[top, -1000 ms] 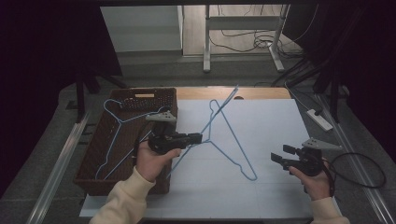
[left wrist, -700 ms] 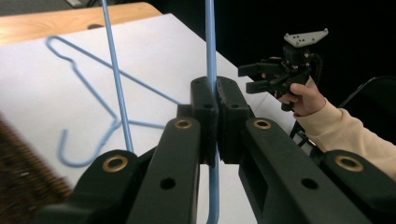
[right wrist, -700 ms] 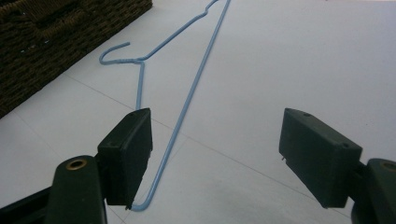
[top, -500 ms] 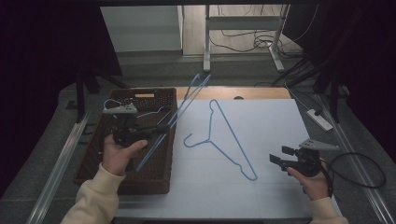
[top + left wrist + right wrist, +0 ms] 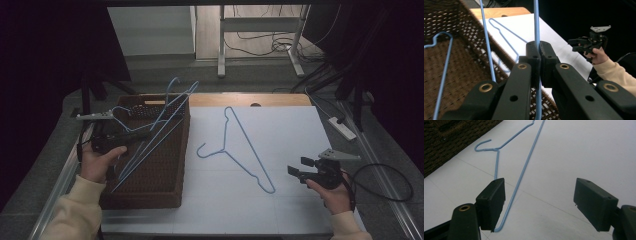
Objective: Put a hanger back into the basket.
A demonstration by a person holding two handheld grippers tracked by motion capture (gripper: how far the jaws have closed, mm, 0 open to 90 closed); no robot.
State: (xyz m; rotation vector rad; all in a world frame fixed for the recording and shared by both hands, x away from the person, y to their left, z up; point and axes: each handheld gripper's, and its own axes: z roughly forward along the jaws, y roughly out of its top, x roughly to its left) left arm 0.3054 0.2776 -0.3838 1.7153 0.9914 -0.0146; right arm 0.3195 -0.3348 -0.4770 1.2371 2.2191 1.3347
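A second blue hanger (image 5: 240,152) lies flat beside the wicker basket (image 5: 175,180).

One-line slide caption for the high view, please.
Left gripper holds a blue wire hanger over the wicker basket; right gripper open beside another hanger.

The held hanger (image 5: 537,25) runs past the top edge.

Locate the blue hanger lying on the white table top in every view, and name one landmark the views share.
High view: loose hanger flat at the table's centre.
Left gripper view: upper left, beyond the basket.
Right gripper view: running from top centre to the left finger.
Shared landmark: the wicker basket's edge beside its hook.
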